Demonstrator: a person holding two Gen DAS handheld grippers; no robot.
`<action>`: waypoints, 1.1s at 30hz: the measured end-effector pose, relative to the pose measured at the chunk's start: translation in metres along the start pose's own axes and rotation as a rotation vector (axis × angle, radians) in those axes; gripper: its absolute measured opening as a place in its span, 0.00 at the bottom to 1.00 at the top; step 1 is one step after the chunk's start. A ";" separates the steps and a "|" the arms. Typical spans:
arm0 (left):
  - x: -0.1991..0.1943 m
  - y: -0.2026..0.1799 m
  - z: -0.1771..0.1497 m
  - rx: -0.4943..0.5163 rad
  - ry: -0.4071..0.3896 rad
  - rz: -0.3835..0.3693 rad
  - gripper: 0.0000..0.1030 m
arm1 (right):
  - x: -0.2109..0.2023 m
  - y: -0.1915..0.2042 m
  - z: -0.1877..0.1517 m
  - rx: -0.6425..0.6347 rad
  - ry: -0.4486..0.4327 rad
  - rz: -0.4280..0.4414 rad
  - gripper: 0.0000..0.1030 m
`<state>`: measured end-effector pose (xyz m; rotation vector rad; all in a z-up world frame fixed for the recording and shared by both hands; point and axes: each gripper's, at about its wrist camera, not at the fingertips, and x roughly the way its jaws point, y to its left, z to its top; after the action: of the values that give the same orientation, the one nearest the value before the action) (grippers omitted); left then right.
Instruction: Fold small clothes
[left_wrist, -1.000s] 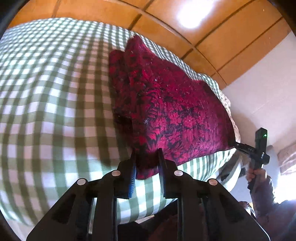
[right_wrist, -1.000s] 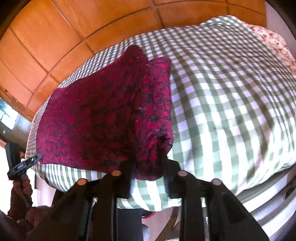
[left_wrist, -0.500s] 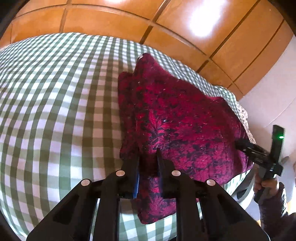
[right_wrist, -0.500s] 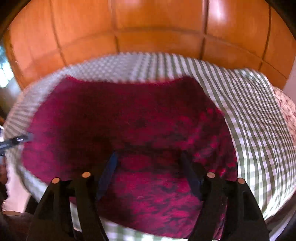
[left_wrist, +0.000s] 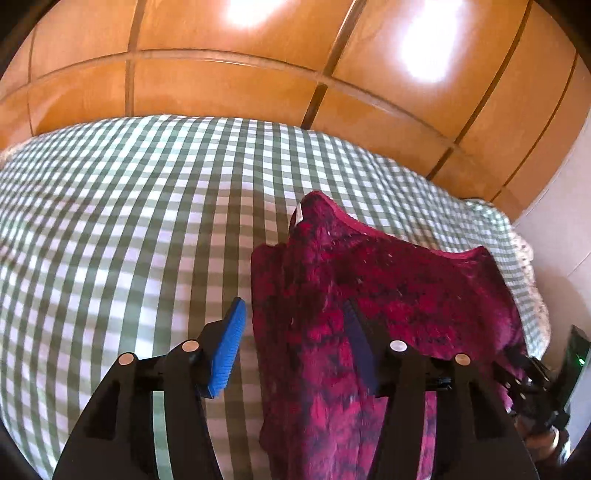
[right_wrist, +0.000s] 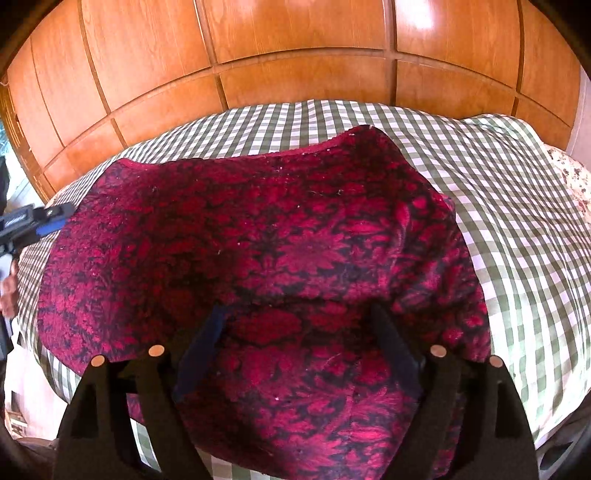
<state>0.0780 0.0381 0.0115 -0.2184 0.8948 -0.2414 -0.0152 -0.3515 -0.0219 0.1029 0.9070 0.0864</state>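
A dark red garment with a black floral pattern (right_wrist: 258, 251) lies folded on a green-and-white checked bed cover (right_wrist: 517, 229). In the left wrist view the garment (left_wrist: 388, 288) lies to the right, near the bed's near edge. My left gripper (left_wrist: 293, 310) is open, its blue-padded left finger over the bed cover and its right finger over the garment's edge. My right gripper (right_wrist: 299, 317) is open and hovers over the garment's near fold, holding nothing. The left gripper also shows at the far left of the right wrist view (right_wrist: 40, 221).
A wooden panelled headboard (right_wrist: 295, 55) runs along the far side of the bed. A floral pillow (right_wrist: 572, 177) sits at the right edge. The bed's near edge (right_wrist: 74, 376) drops off below the garment. The right gripper shows at the far right of the left wrist view (left_wrist: 532, 380).
Both grippers have opened and let go of the garment, which now lies folded on the bed. Both have drawn back and lifted slightly.
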 end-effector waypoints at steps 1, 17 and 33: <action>0.003 -0.003 0.002 0.014 -0.002 0.018 0.52 | 0.001 0.000 0.000 0.000 -0.001 0.000 0.82; 0.016 -0.026 -0.008 0.099 -0.034 0.059 0.52 | -0.001 0.001 0.007 -0.005 0.013 0.001 0.84; 0.019 -0.024 -0.007 0.092 -0.033 0.064 0.52 | 0.036 -0.039 0.084 0.072 -0.010 -0.218 0.66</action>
<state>0.0806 0.0090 0.0000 -0.1077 0.8547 -0.2184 0.0740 -0.3908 -0.0036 0.0703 0.9067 -0.1495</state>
